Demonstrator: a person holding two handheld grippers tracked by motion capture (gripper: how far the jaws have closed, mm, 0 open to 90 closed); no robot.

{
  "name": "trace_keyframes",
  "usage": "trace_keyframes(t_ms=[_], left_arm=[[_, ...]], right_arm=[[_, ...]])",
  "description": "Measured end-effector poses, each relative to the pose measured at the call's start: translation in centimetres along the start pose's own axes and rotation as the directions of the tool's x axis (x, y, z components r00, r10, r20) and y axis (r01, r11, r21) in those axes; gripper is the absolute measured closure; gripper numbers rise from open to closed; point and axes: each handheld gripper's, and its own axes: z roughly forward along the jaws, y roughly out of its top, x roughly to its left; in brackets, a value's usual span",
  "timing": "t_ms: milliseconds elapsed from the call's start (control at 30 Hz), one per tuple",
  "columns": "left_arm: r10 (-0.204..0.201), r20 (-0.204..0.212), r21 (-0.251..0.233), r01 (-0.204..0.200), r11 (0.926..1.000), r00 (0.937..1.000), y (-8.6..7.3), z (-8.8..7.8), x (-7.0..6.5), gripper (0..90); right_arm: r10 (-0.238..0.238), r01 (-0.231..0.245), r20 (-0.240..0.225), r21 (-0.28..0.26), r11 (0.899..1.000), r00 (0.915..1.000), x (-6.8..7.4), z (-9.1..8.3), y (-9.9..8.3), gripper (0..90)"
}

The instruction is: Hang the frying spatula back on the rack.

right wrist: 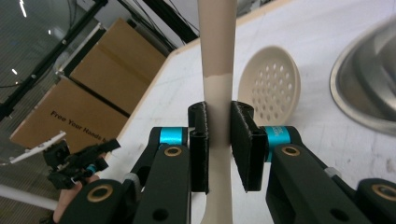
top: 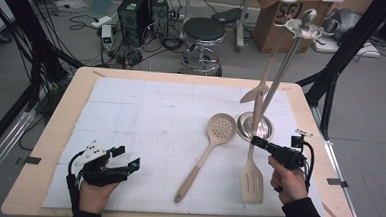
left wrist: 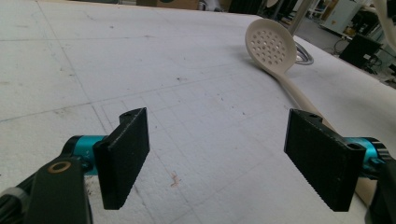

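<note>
Beige slotted spatula [top: 252,179]: right tool [top: 262,144] clamped on its handle, blade near bench [top: 43,151] front edge. Lift straight, keep the grip square, clear the rack [top: 288,68]. Left tool [top: 128,160] wide, empty.

Grey floor [top: 376,113] strewn with cables beyond wooden table [top: 55,126]; black round stool [top: 203,30], computer towers [top: 141,10], cardboard boxes [top: 273,22], black frame struts [top: 344,56] around.
</note>
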Motion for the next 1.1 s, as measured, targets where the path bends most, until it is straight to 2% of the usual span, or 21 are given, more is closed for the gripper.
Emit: trace_keyframes(t_ms=[133, 300, 500, 600, 833, 1100], left_arm=[[0.005, 0.001, 0.008, -0.005, 1.0, 1.0, 0.0, 0.1, 0.0, 22.8], [0.006, 0.002, 0.006, -0.006, 1.0, 1.0, 0.0, 0.1, 0.0, 22.8], [0.005, 0.002, 0.007, -0.005, 1.0, 1.0, 0.0, 0.1, 0.0, 22.8], [0.003, 0.0, 0.005, -0.003, 1.0, 1.0, 0.0, 0.1, 0.0, 22.8], [0.005, 0.003, 0.008, -0.005, 1.0, 1.0, 0.0, 0.1, 0.0, 22.8], [0.005, 0.003, 0.007, -0.005, 1.0, 1.0, 0.0, 0.1, 0.0, 22.8]], right_arm=[[-0.002, 0.002, -0.008, -0.035, 0.999, 1.0, 0.7, -0.8, 0.7, 77.9], [-0.045, 0.047, 0.015, -0.084, 0.995, 0.9989, 0.9, -1.5, 1.3, 77.9], [-0.076, 0.081, 0.051, -0.107, 0.991, 0.9958, 1.1, -1.8, 1.3, 77.9], [-0.08, 0.085, 0.051, -0.116, 0.99, 0.9955, 1.4, -1.9, 1.4, 77.9], [-0.116, 0.125, 0.066, -0.159, 0.979, 0.9911, 2.1, -2.4, 2.2, 77.9], [-0.129, 0.136, 0.054, -0.179, 0.974, 0.9902, 2.4, -2.4, 2.4, 77.9]])
